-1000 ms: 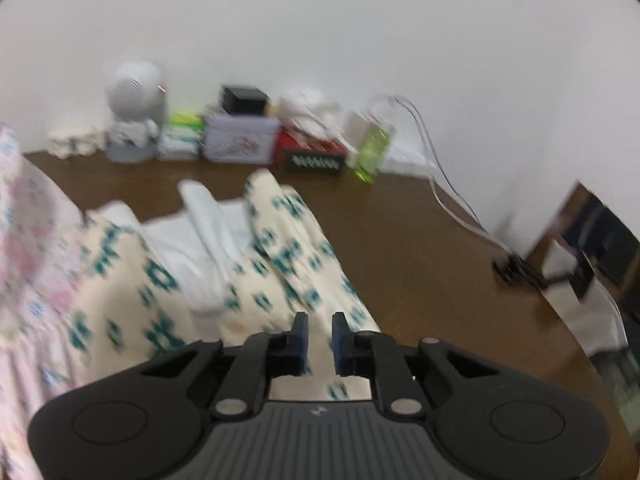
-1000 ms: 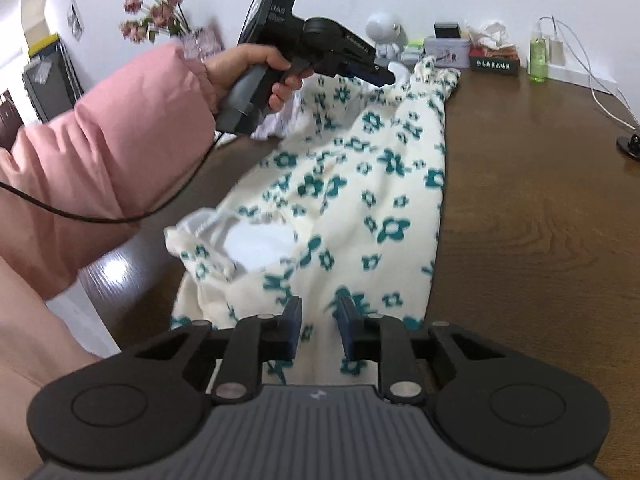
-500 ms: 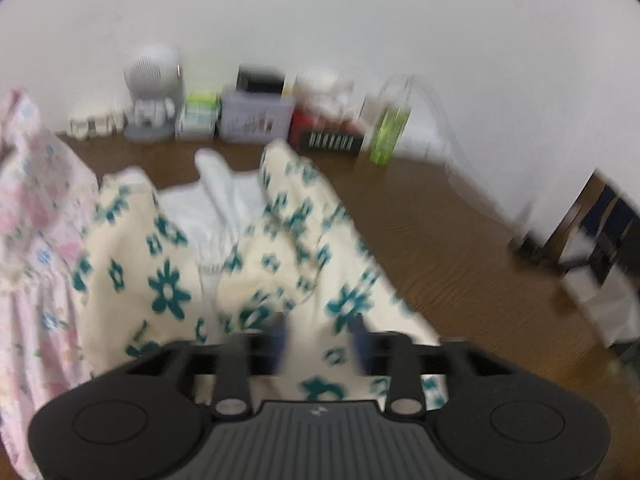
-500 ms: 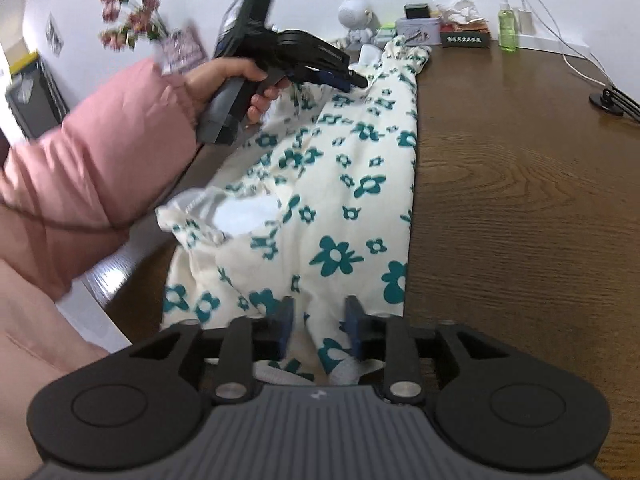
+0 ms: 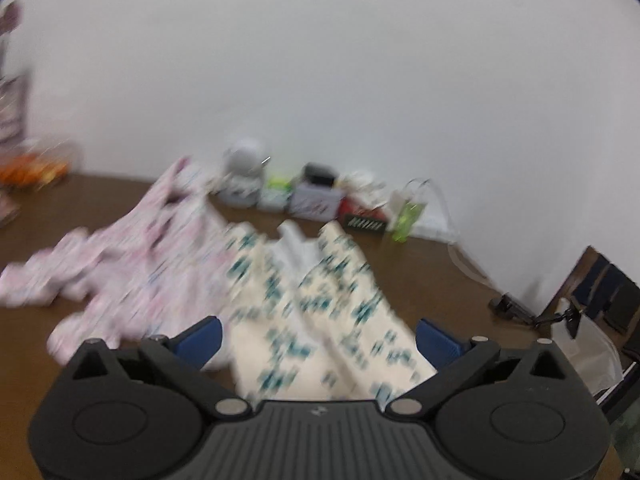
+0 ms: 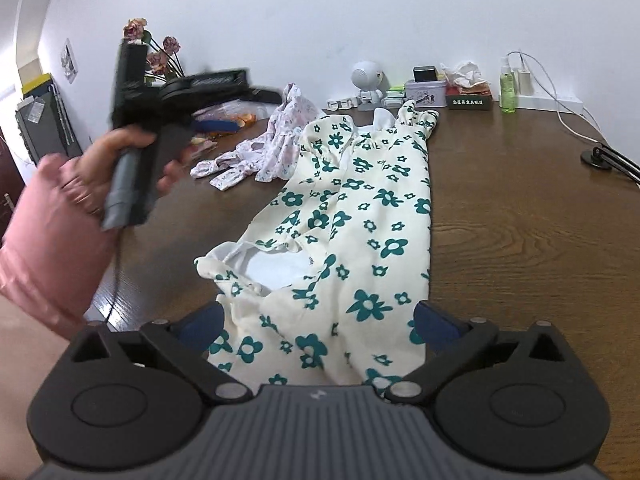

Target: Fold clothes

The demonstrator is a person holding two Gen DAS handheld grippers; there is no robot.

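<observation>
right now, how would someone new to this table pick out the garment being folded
Start at the brown wooden table; a long garment lies along its middle, running toward the clutter by the white wall. That is the cream dress, printed with teal flowers. The crumpled pink floral garment to its left is paler, with only tiny pink marks.

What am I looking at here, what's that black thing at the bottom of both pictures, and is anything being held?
No robot here: a person holds a handheld gripper in each hand, each carrying a fisheye camera looking along its jaws. The black shape at the bottom is that tool's own body. One picture comes from the left gripper, one from the right gripper, which also sees the person's hand gripping the other tool. On the wooden table lies a cream garment with green flowers, beside a pink floral garment. Both sets of jaws stand wide open, holding nothing.
</observation>
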